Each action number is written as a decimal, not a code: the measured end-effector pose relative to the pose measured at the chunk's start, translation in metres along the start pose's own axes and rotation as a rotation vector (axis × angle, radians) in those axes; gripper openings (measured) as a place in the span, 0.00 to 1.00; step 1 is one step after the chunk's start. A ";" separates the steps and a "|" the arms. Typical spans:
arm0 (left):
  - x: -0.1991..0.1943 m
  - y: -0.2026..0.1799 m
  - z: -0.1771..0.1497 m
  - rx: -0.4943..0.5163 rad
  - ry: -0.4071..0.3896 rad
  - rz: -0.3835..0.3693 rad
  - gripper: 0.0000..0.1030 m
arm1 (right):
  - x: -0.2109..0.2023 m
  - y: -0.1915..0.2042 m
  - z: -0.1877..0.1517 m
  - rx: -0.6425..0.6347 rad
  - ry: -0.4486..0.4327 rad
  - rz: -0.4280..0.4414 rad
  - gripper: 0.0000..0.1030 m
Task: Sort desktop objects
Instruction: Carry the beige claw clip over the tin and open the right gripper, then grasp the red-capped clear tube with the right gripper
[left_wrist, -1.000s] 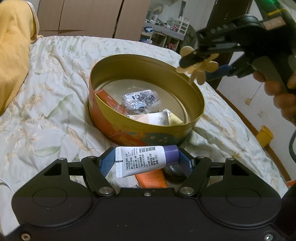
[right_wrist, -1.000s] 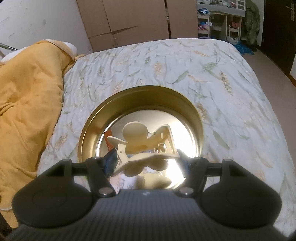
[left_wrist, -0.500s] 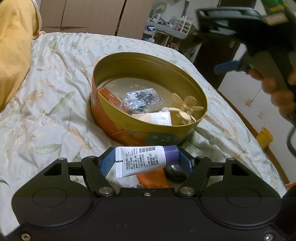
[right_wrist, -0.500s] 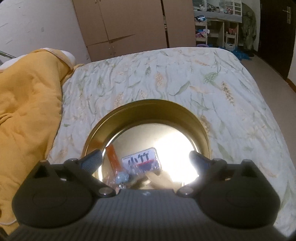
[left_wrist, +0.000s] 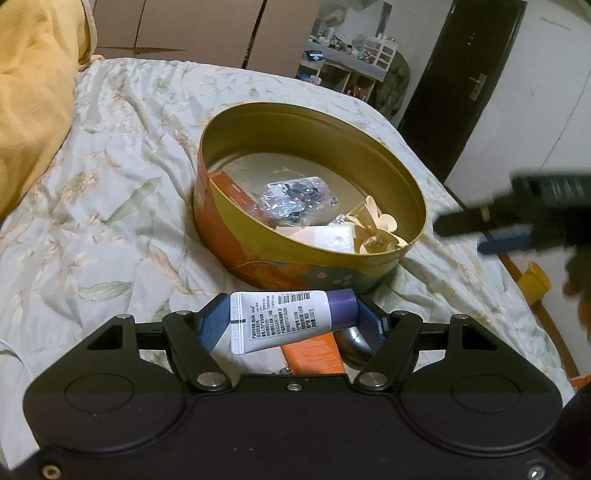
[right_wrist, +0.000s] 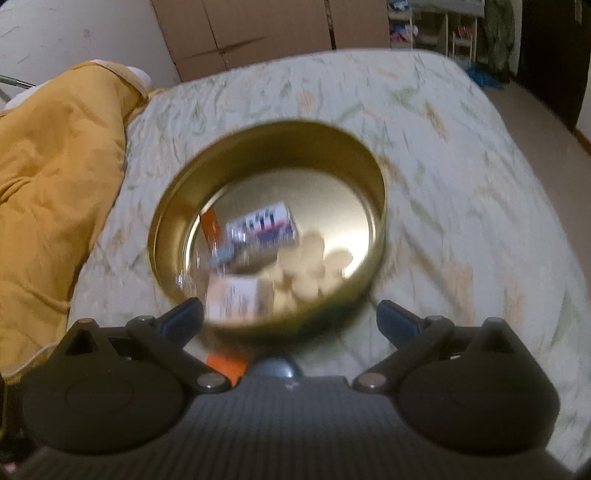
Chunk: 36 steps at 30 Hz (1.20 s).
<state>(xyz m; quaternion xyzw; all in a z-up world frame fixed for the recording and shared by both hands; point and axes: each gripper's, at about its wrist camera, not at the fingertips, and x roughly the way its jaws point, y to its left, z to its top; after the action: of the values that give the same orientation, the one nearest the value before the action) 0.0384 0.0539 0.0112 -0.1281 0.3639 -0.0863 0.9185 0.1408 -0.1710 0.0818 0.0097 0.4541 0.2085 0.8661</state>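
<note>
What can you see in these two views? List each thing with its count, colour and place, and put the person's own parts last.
tin: one, gold inside, on the bedspread
clip: one, cream, in the tin
bag: one, clear, in the tin
tube: one, white, purple cap, between the left pads
pack: one, orange, under the tube
bedspread: one, pale leaf print
quilt: one, yellow, left of the tin
left hand-held gripper: black, shut on the tube
right hand-held gripper: black, open, empty
</note>
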 end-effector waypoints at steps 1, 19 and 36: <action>0.000 0.000 0.000 -0.003 -0.001 0.001 0.68 | 0.002 -0.002 -0.004 0.014 0.011 0.011 1.00; -0.003 0.009 0.001 -0.057 -0.018 0.003 0.68 | 0.047 -0.001 -0.094 0.328 0.274 0.092 0.71; -0.006 0.010 0.002 -0.072 -0.024 0.005 0.68 | 0.065 0.058 -0.116 0.043 0.235 -0.171 0.23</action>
<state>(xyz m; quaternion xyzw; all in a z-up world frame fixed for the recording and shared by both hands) 0.0358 0.0658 0.0136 -0.1611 0.3563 -0.0691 0.9178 0.0616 -0.1141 -0.0255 -0.0350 0.5558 0.1242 0.8213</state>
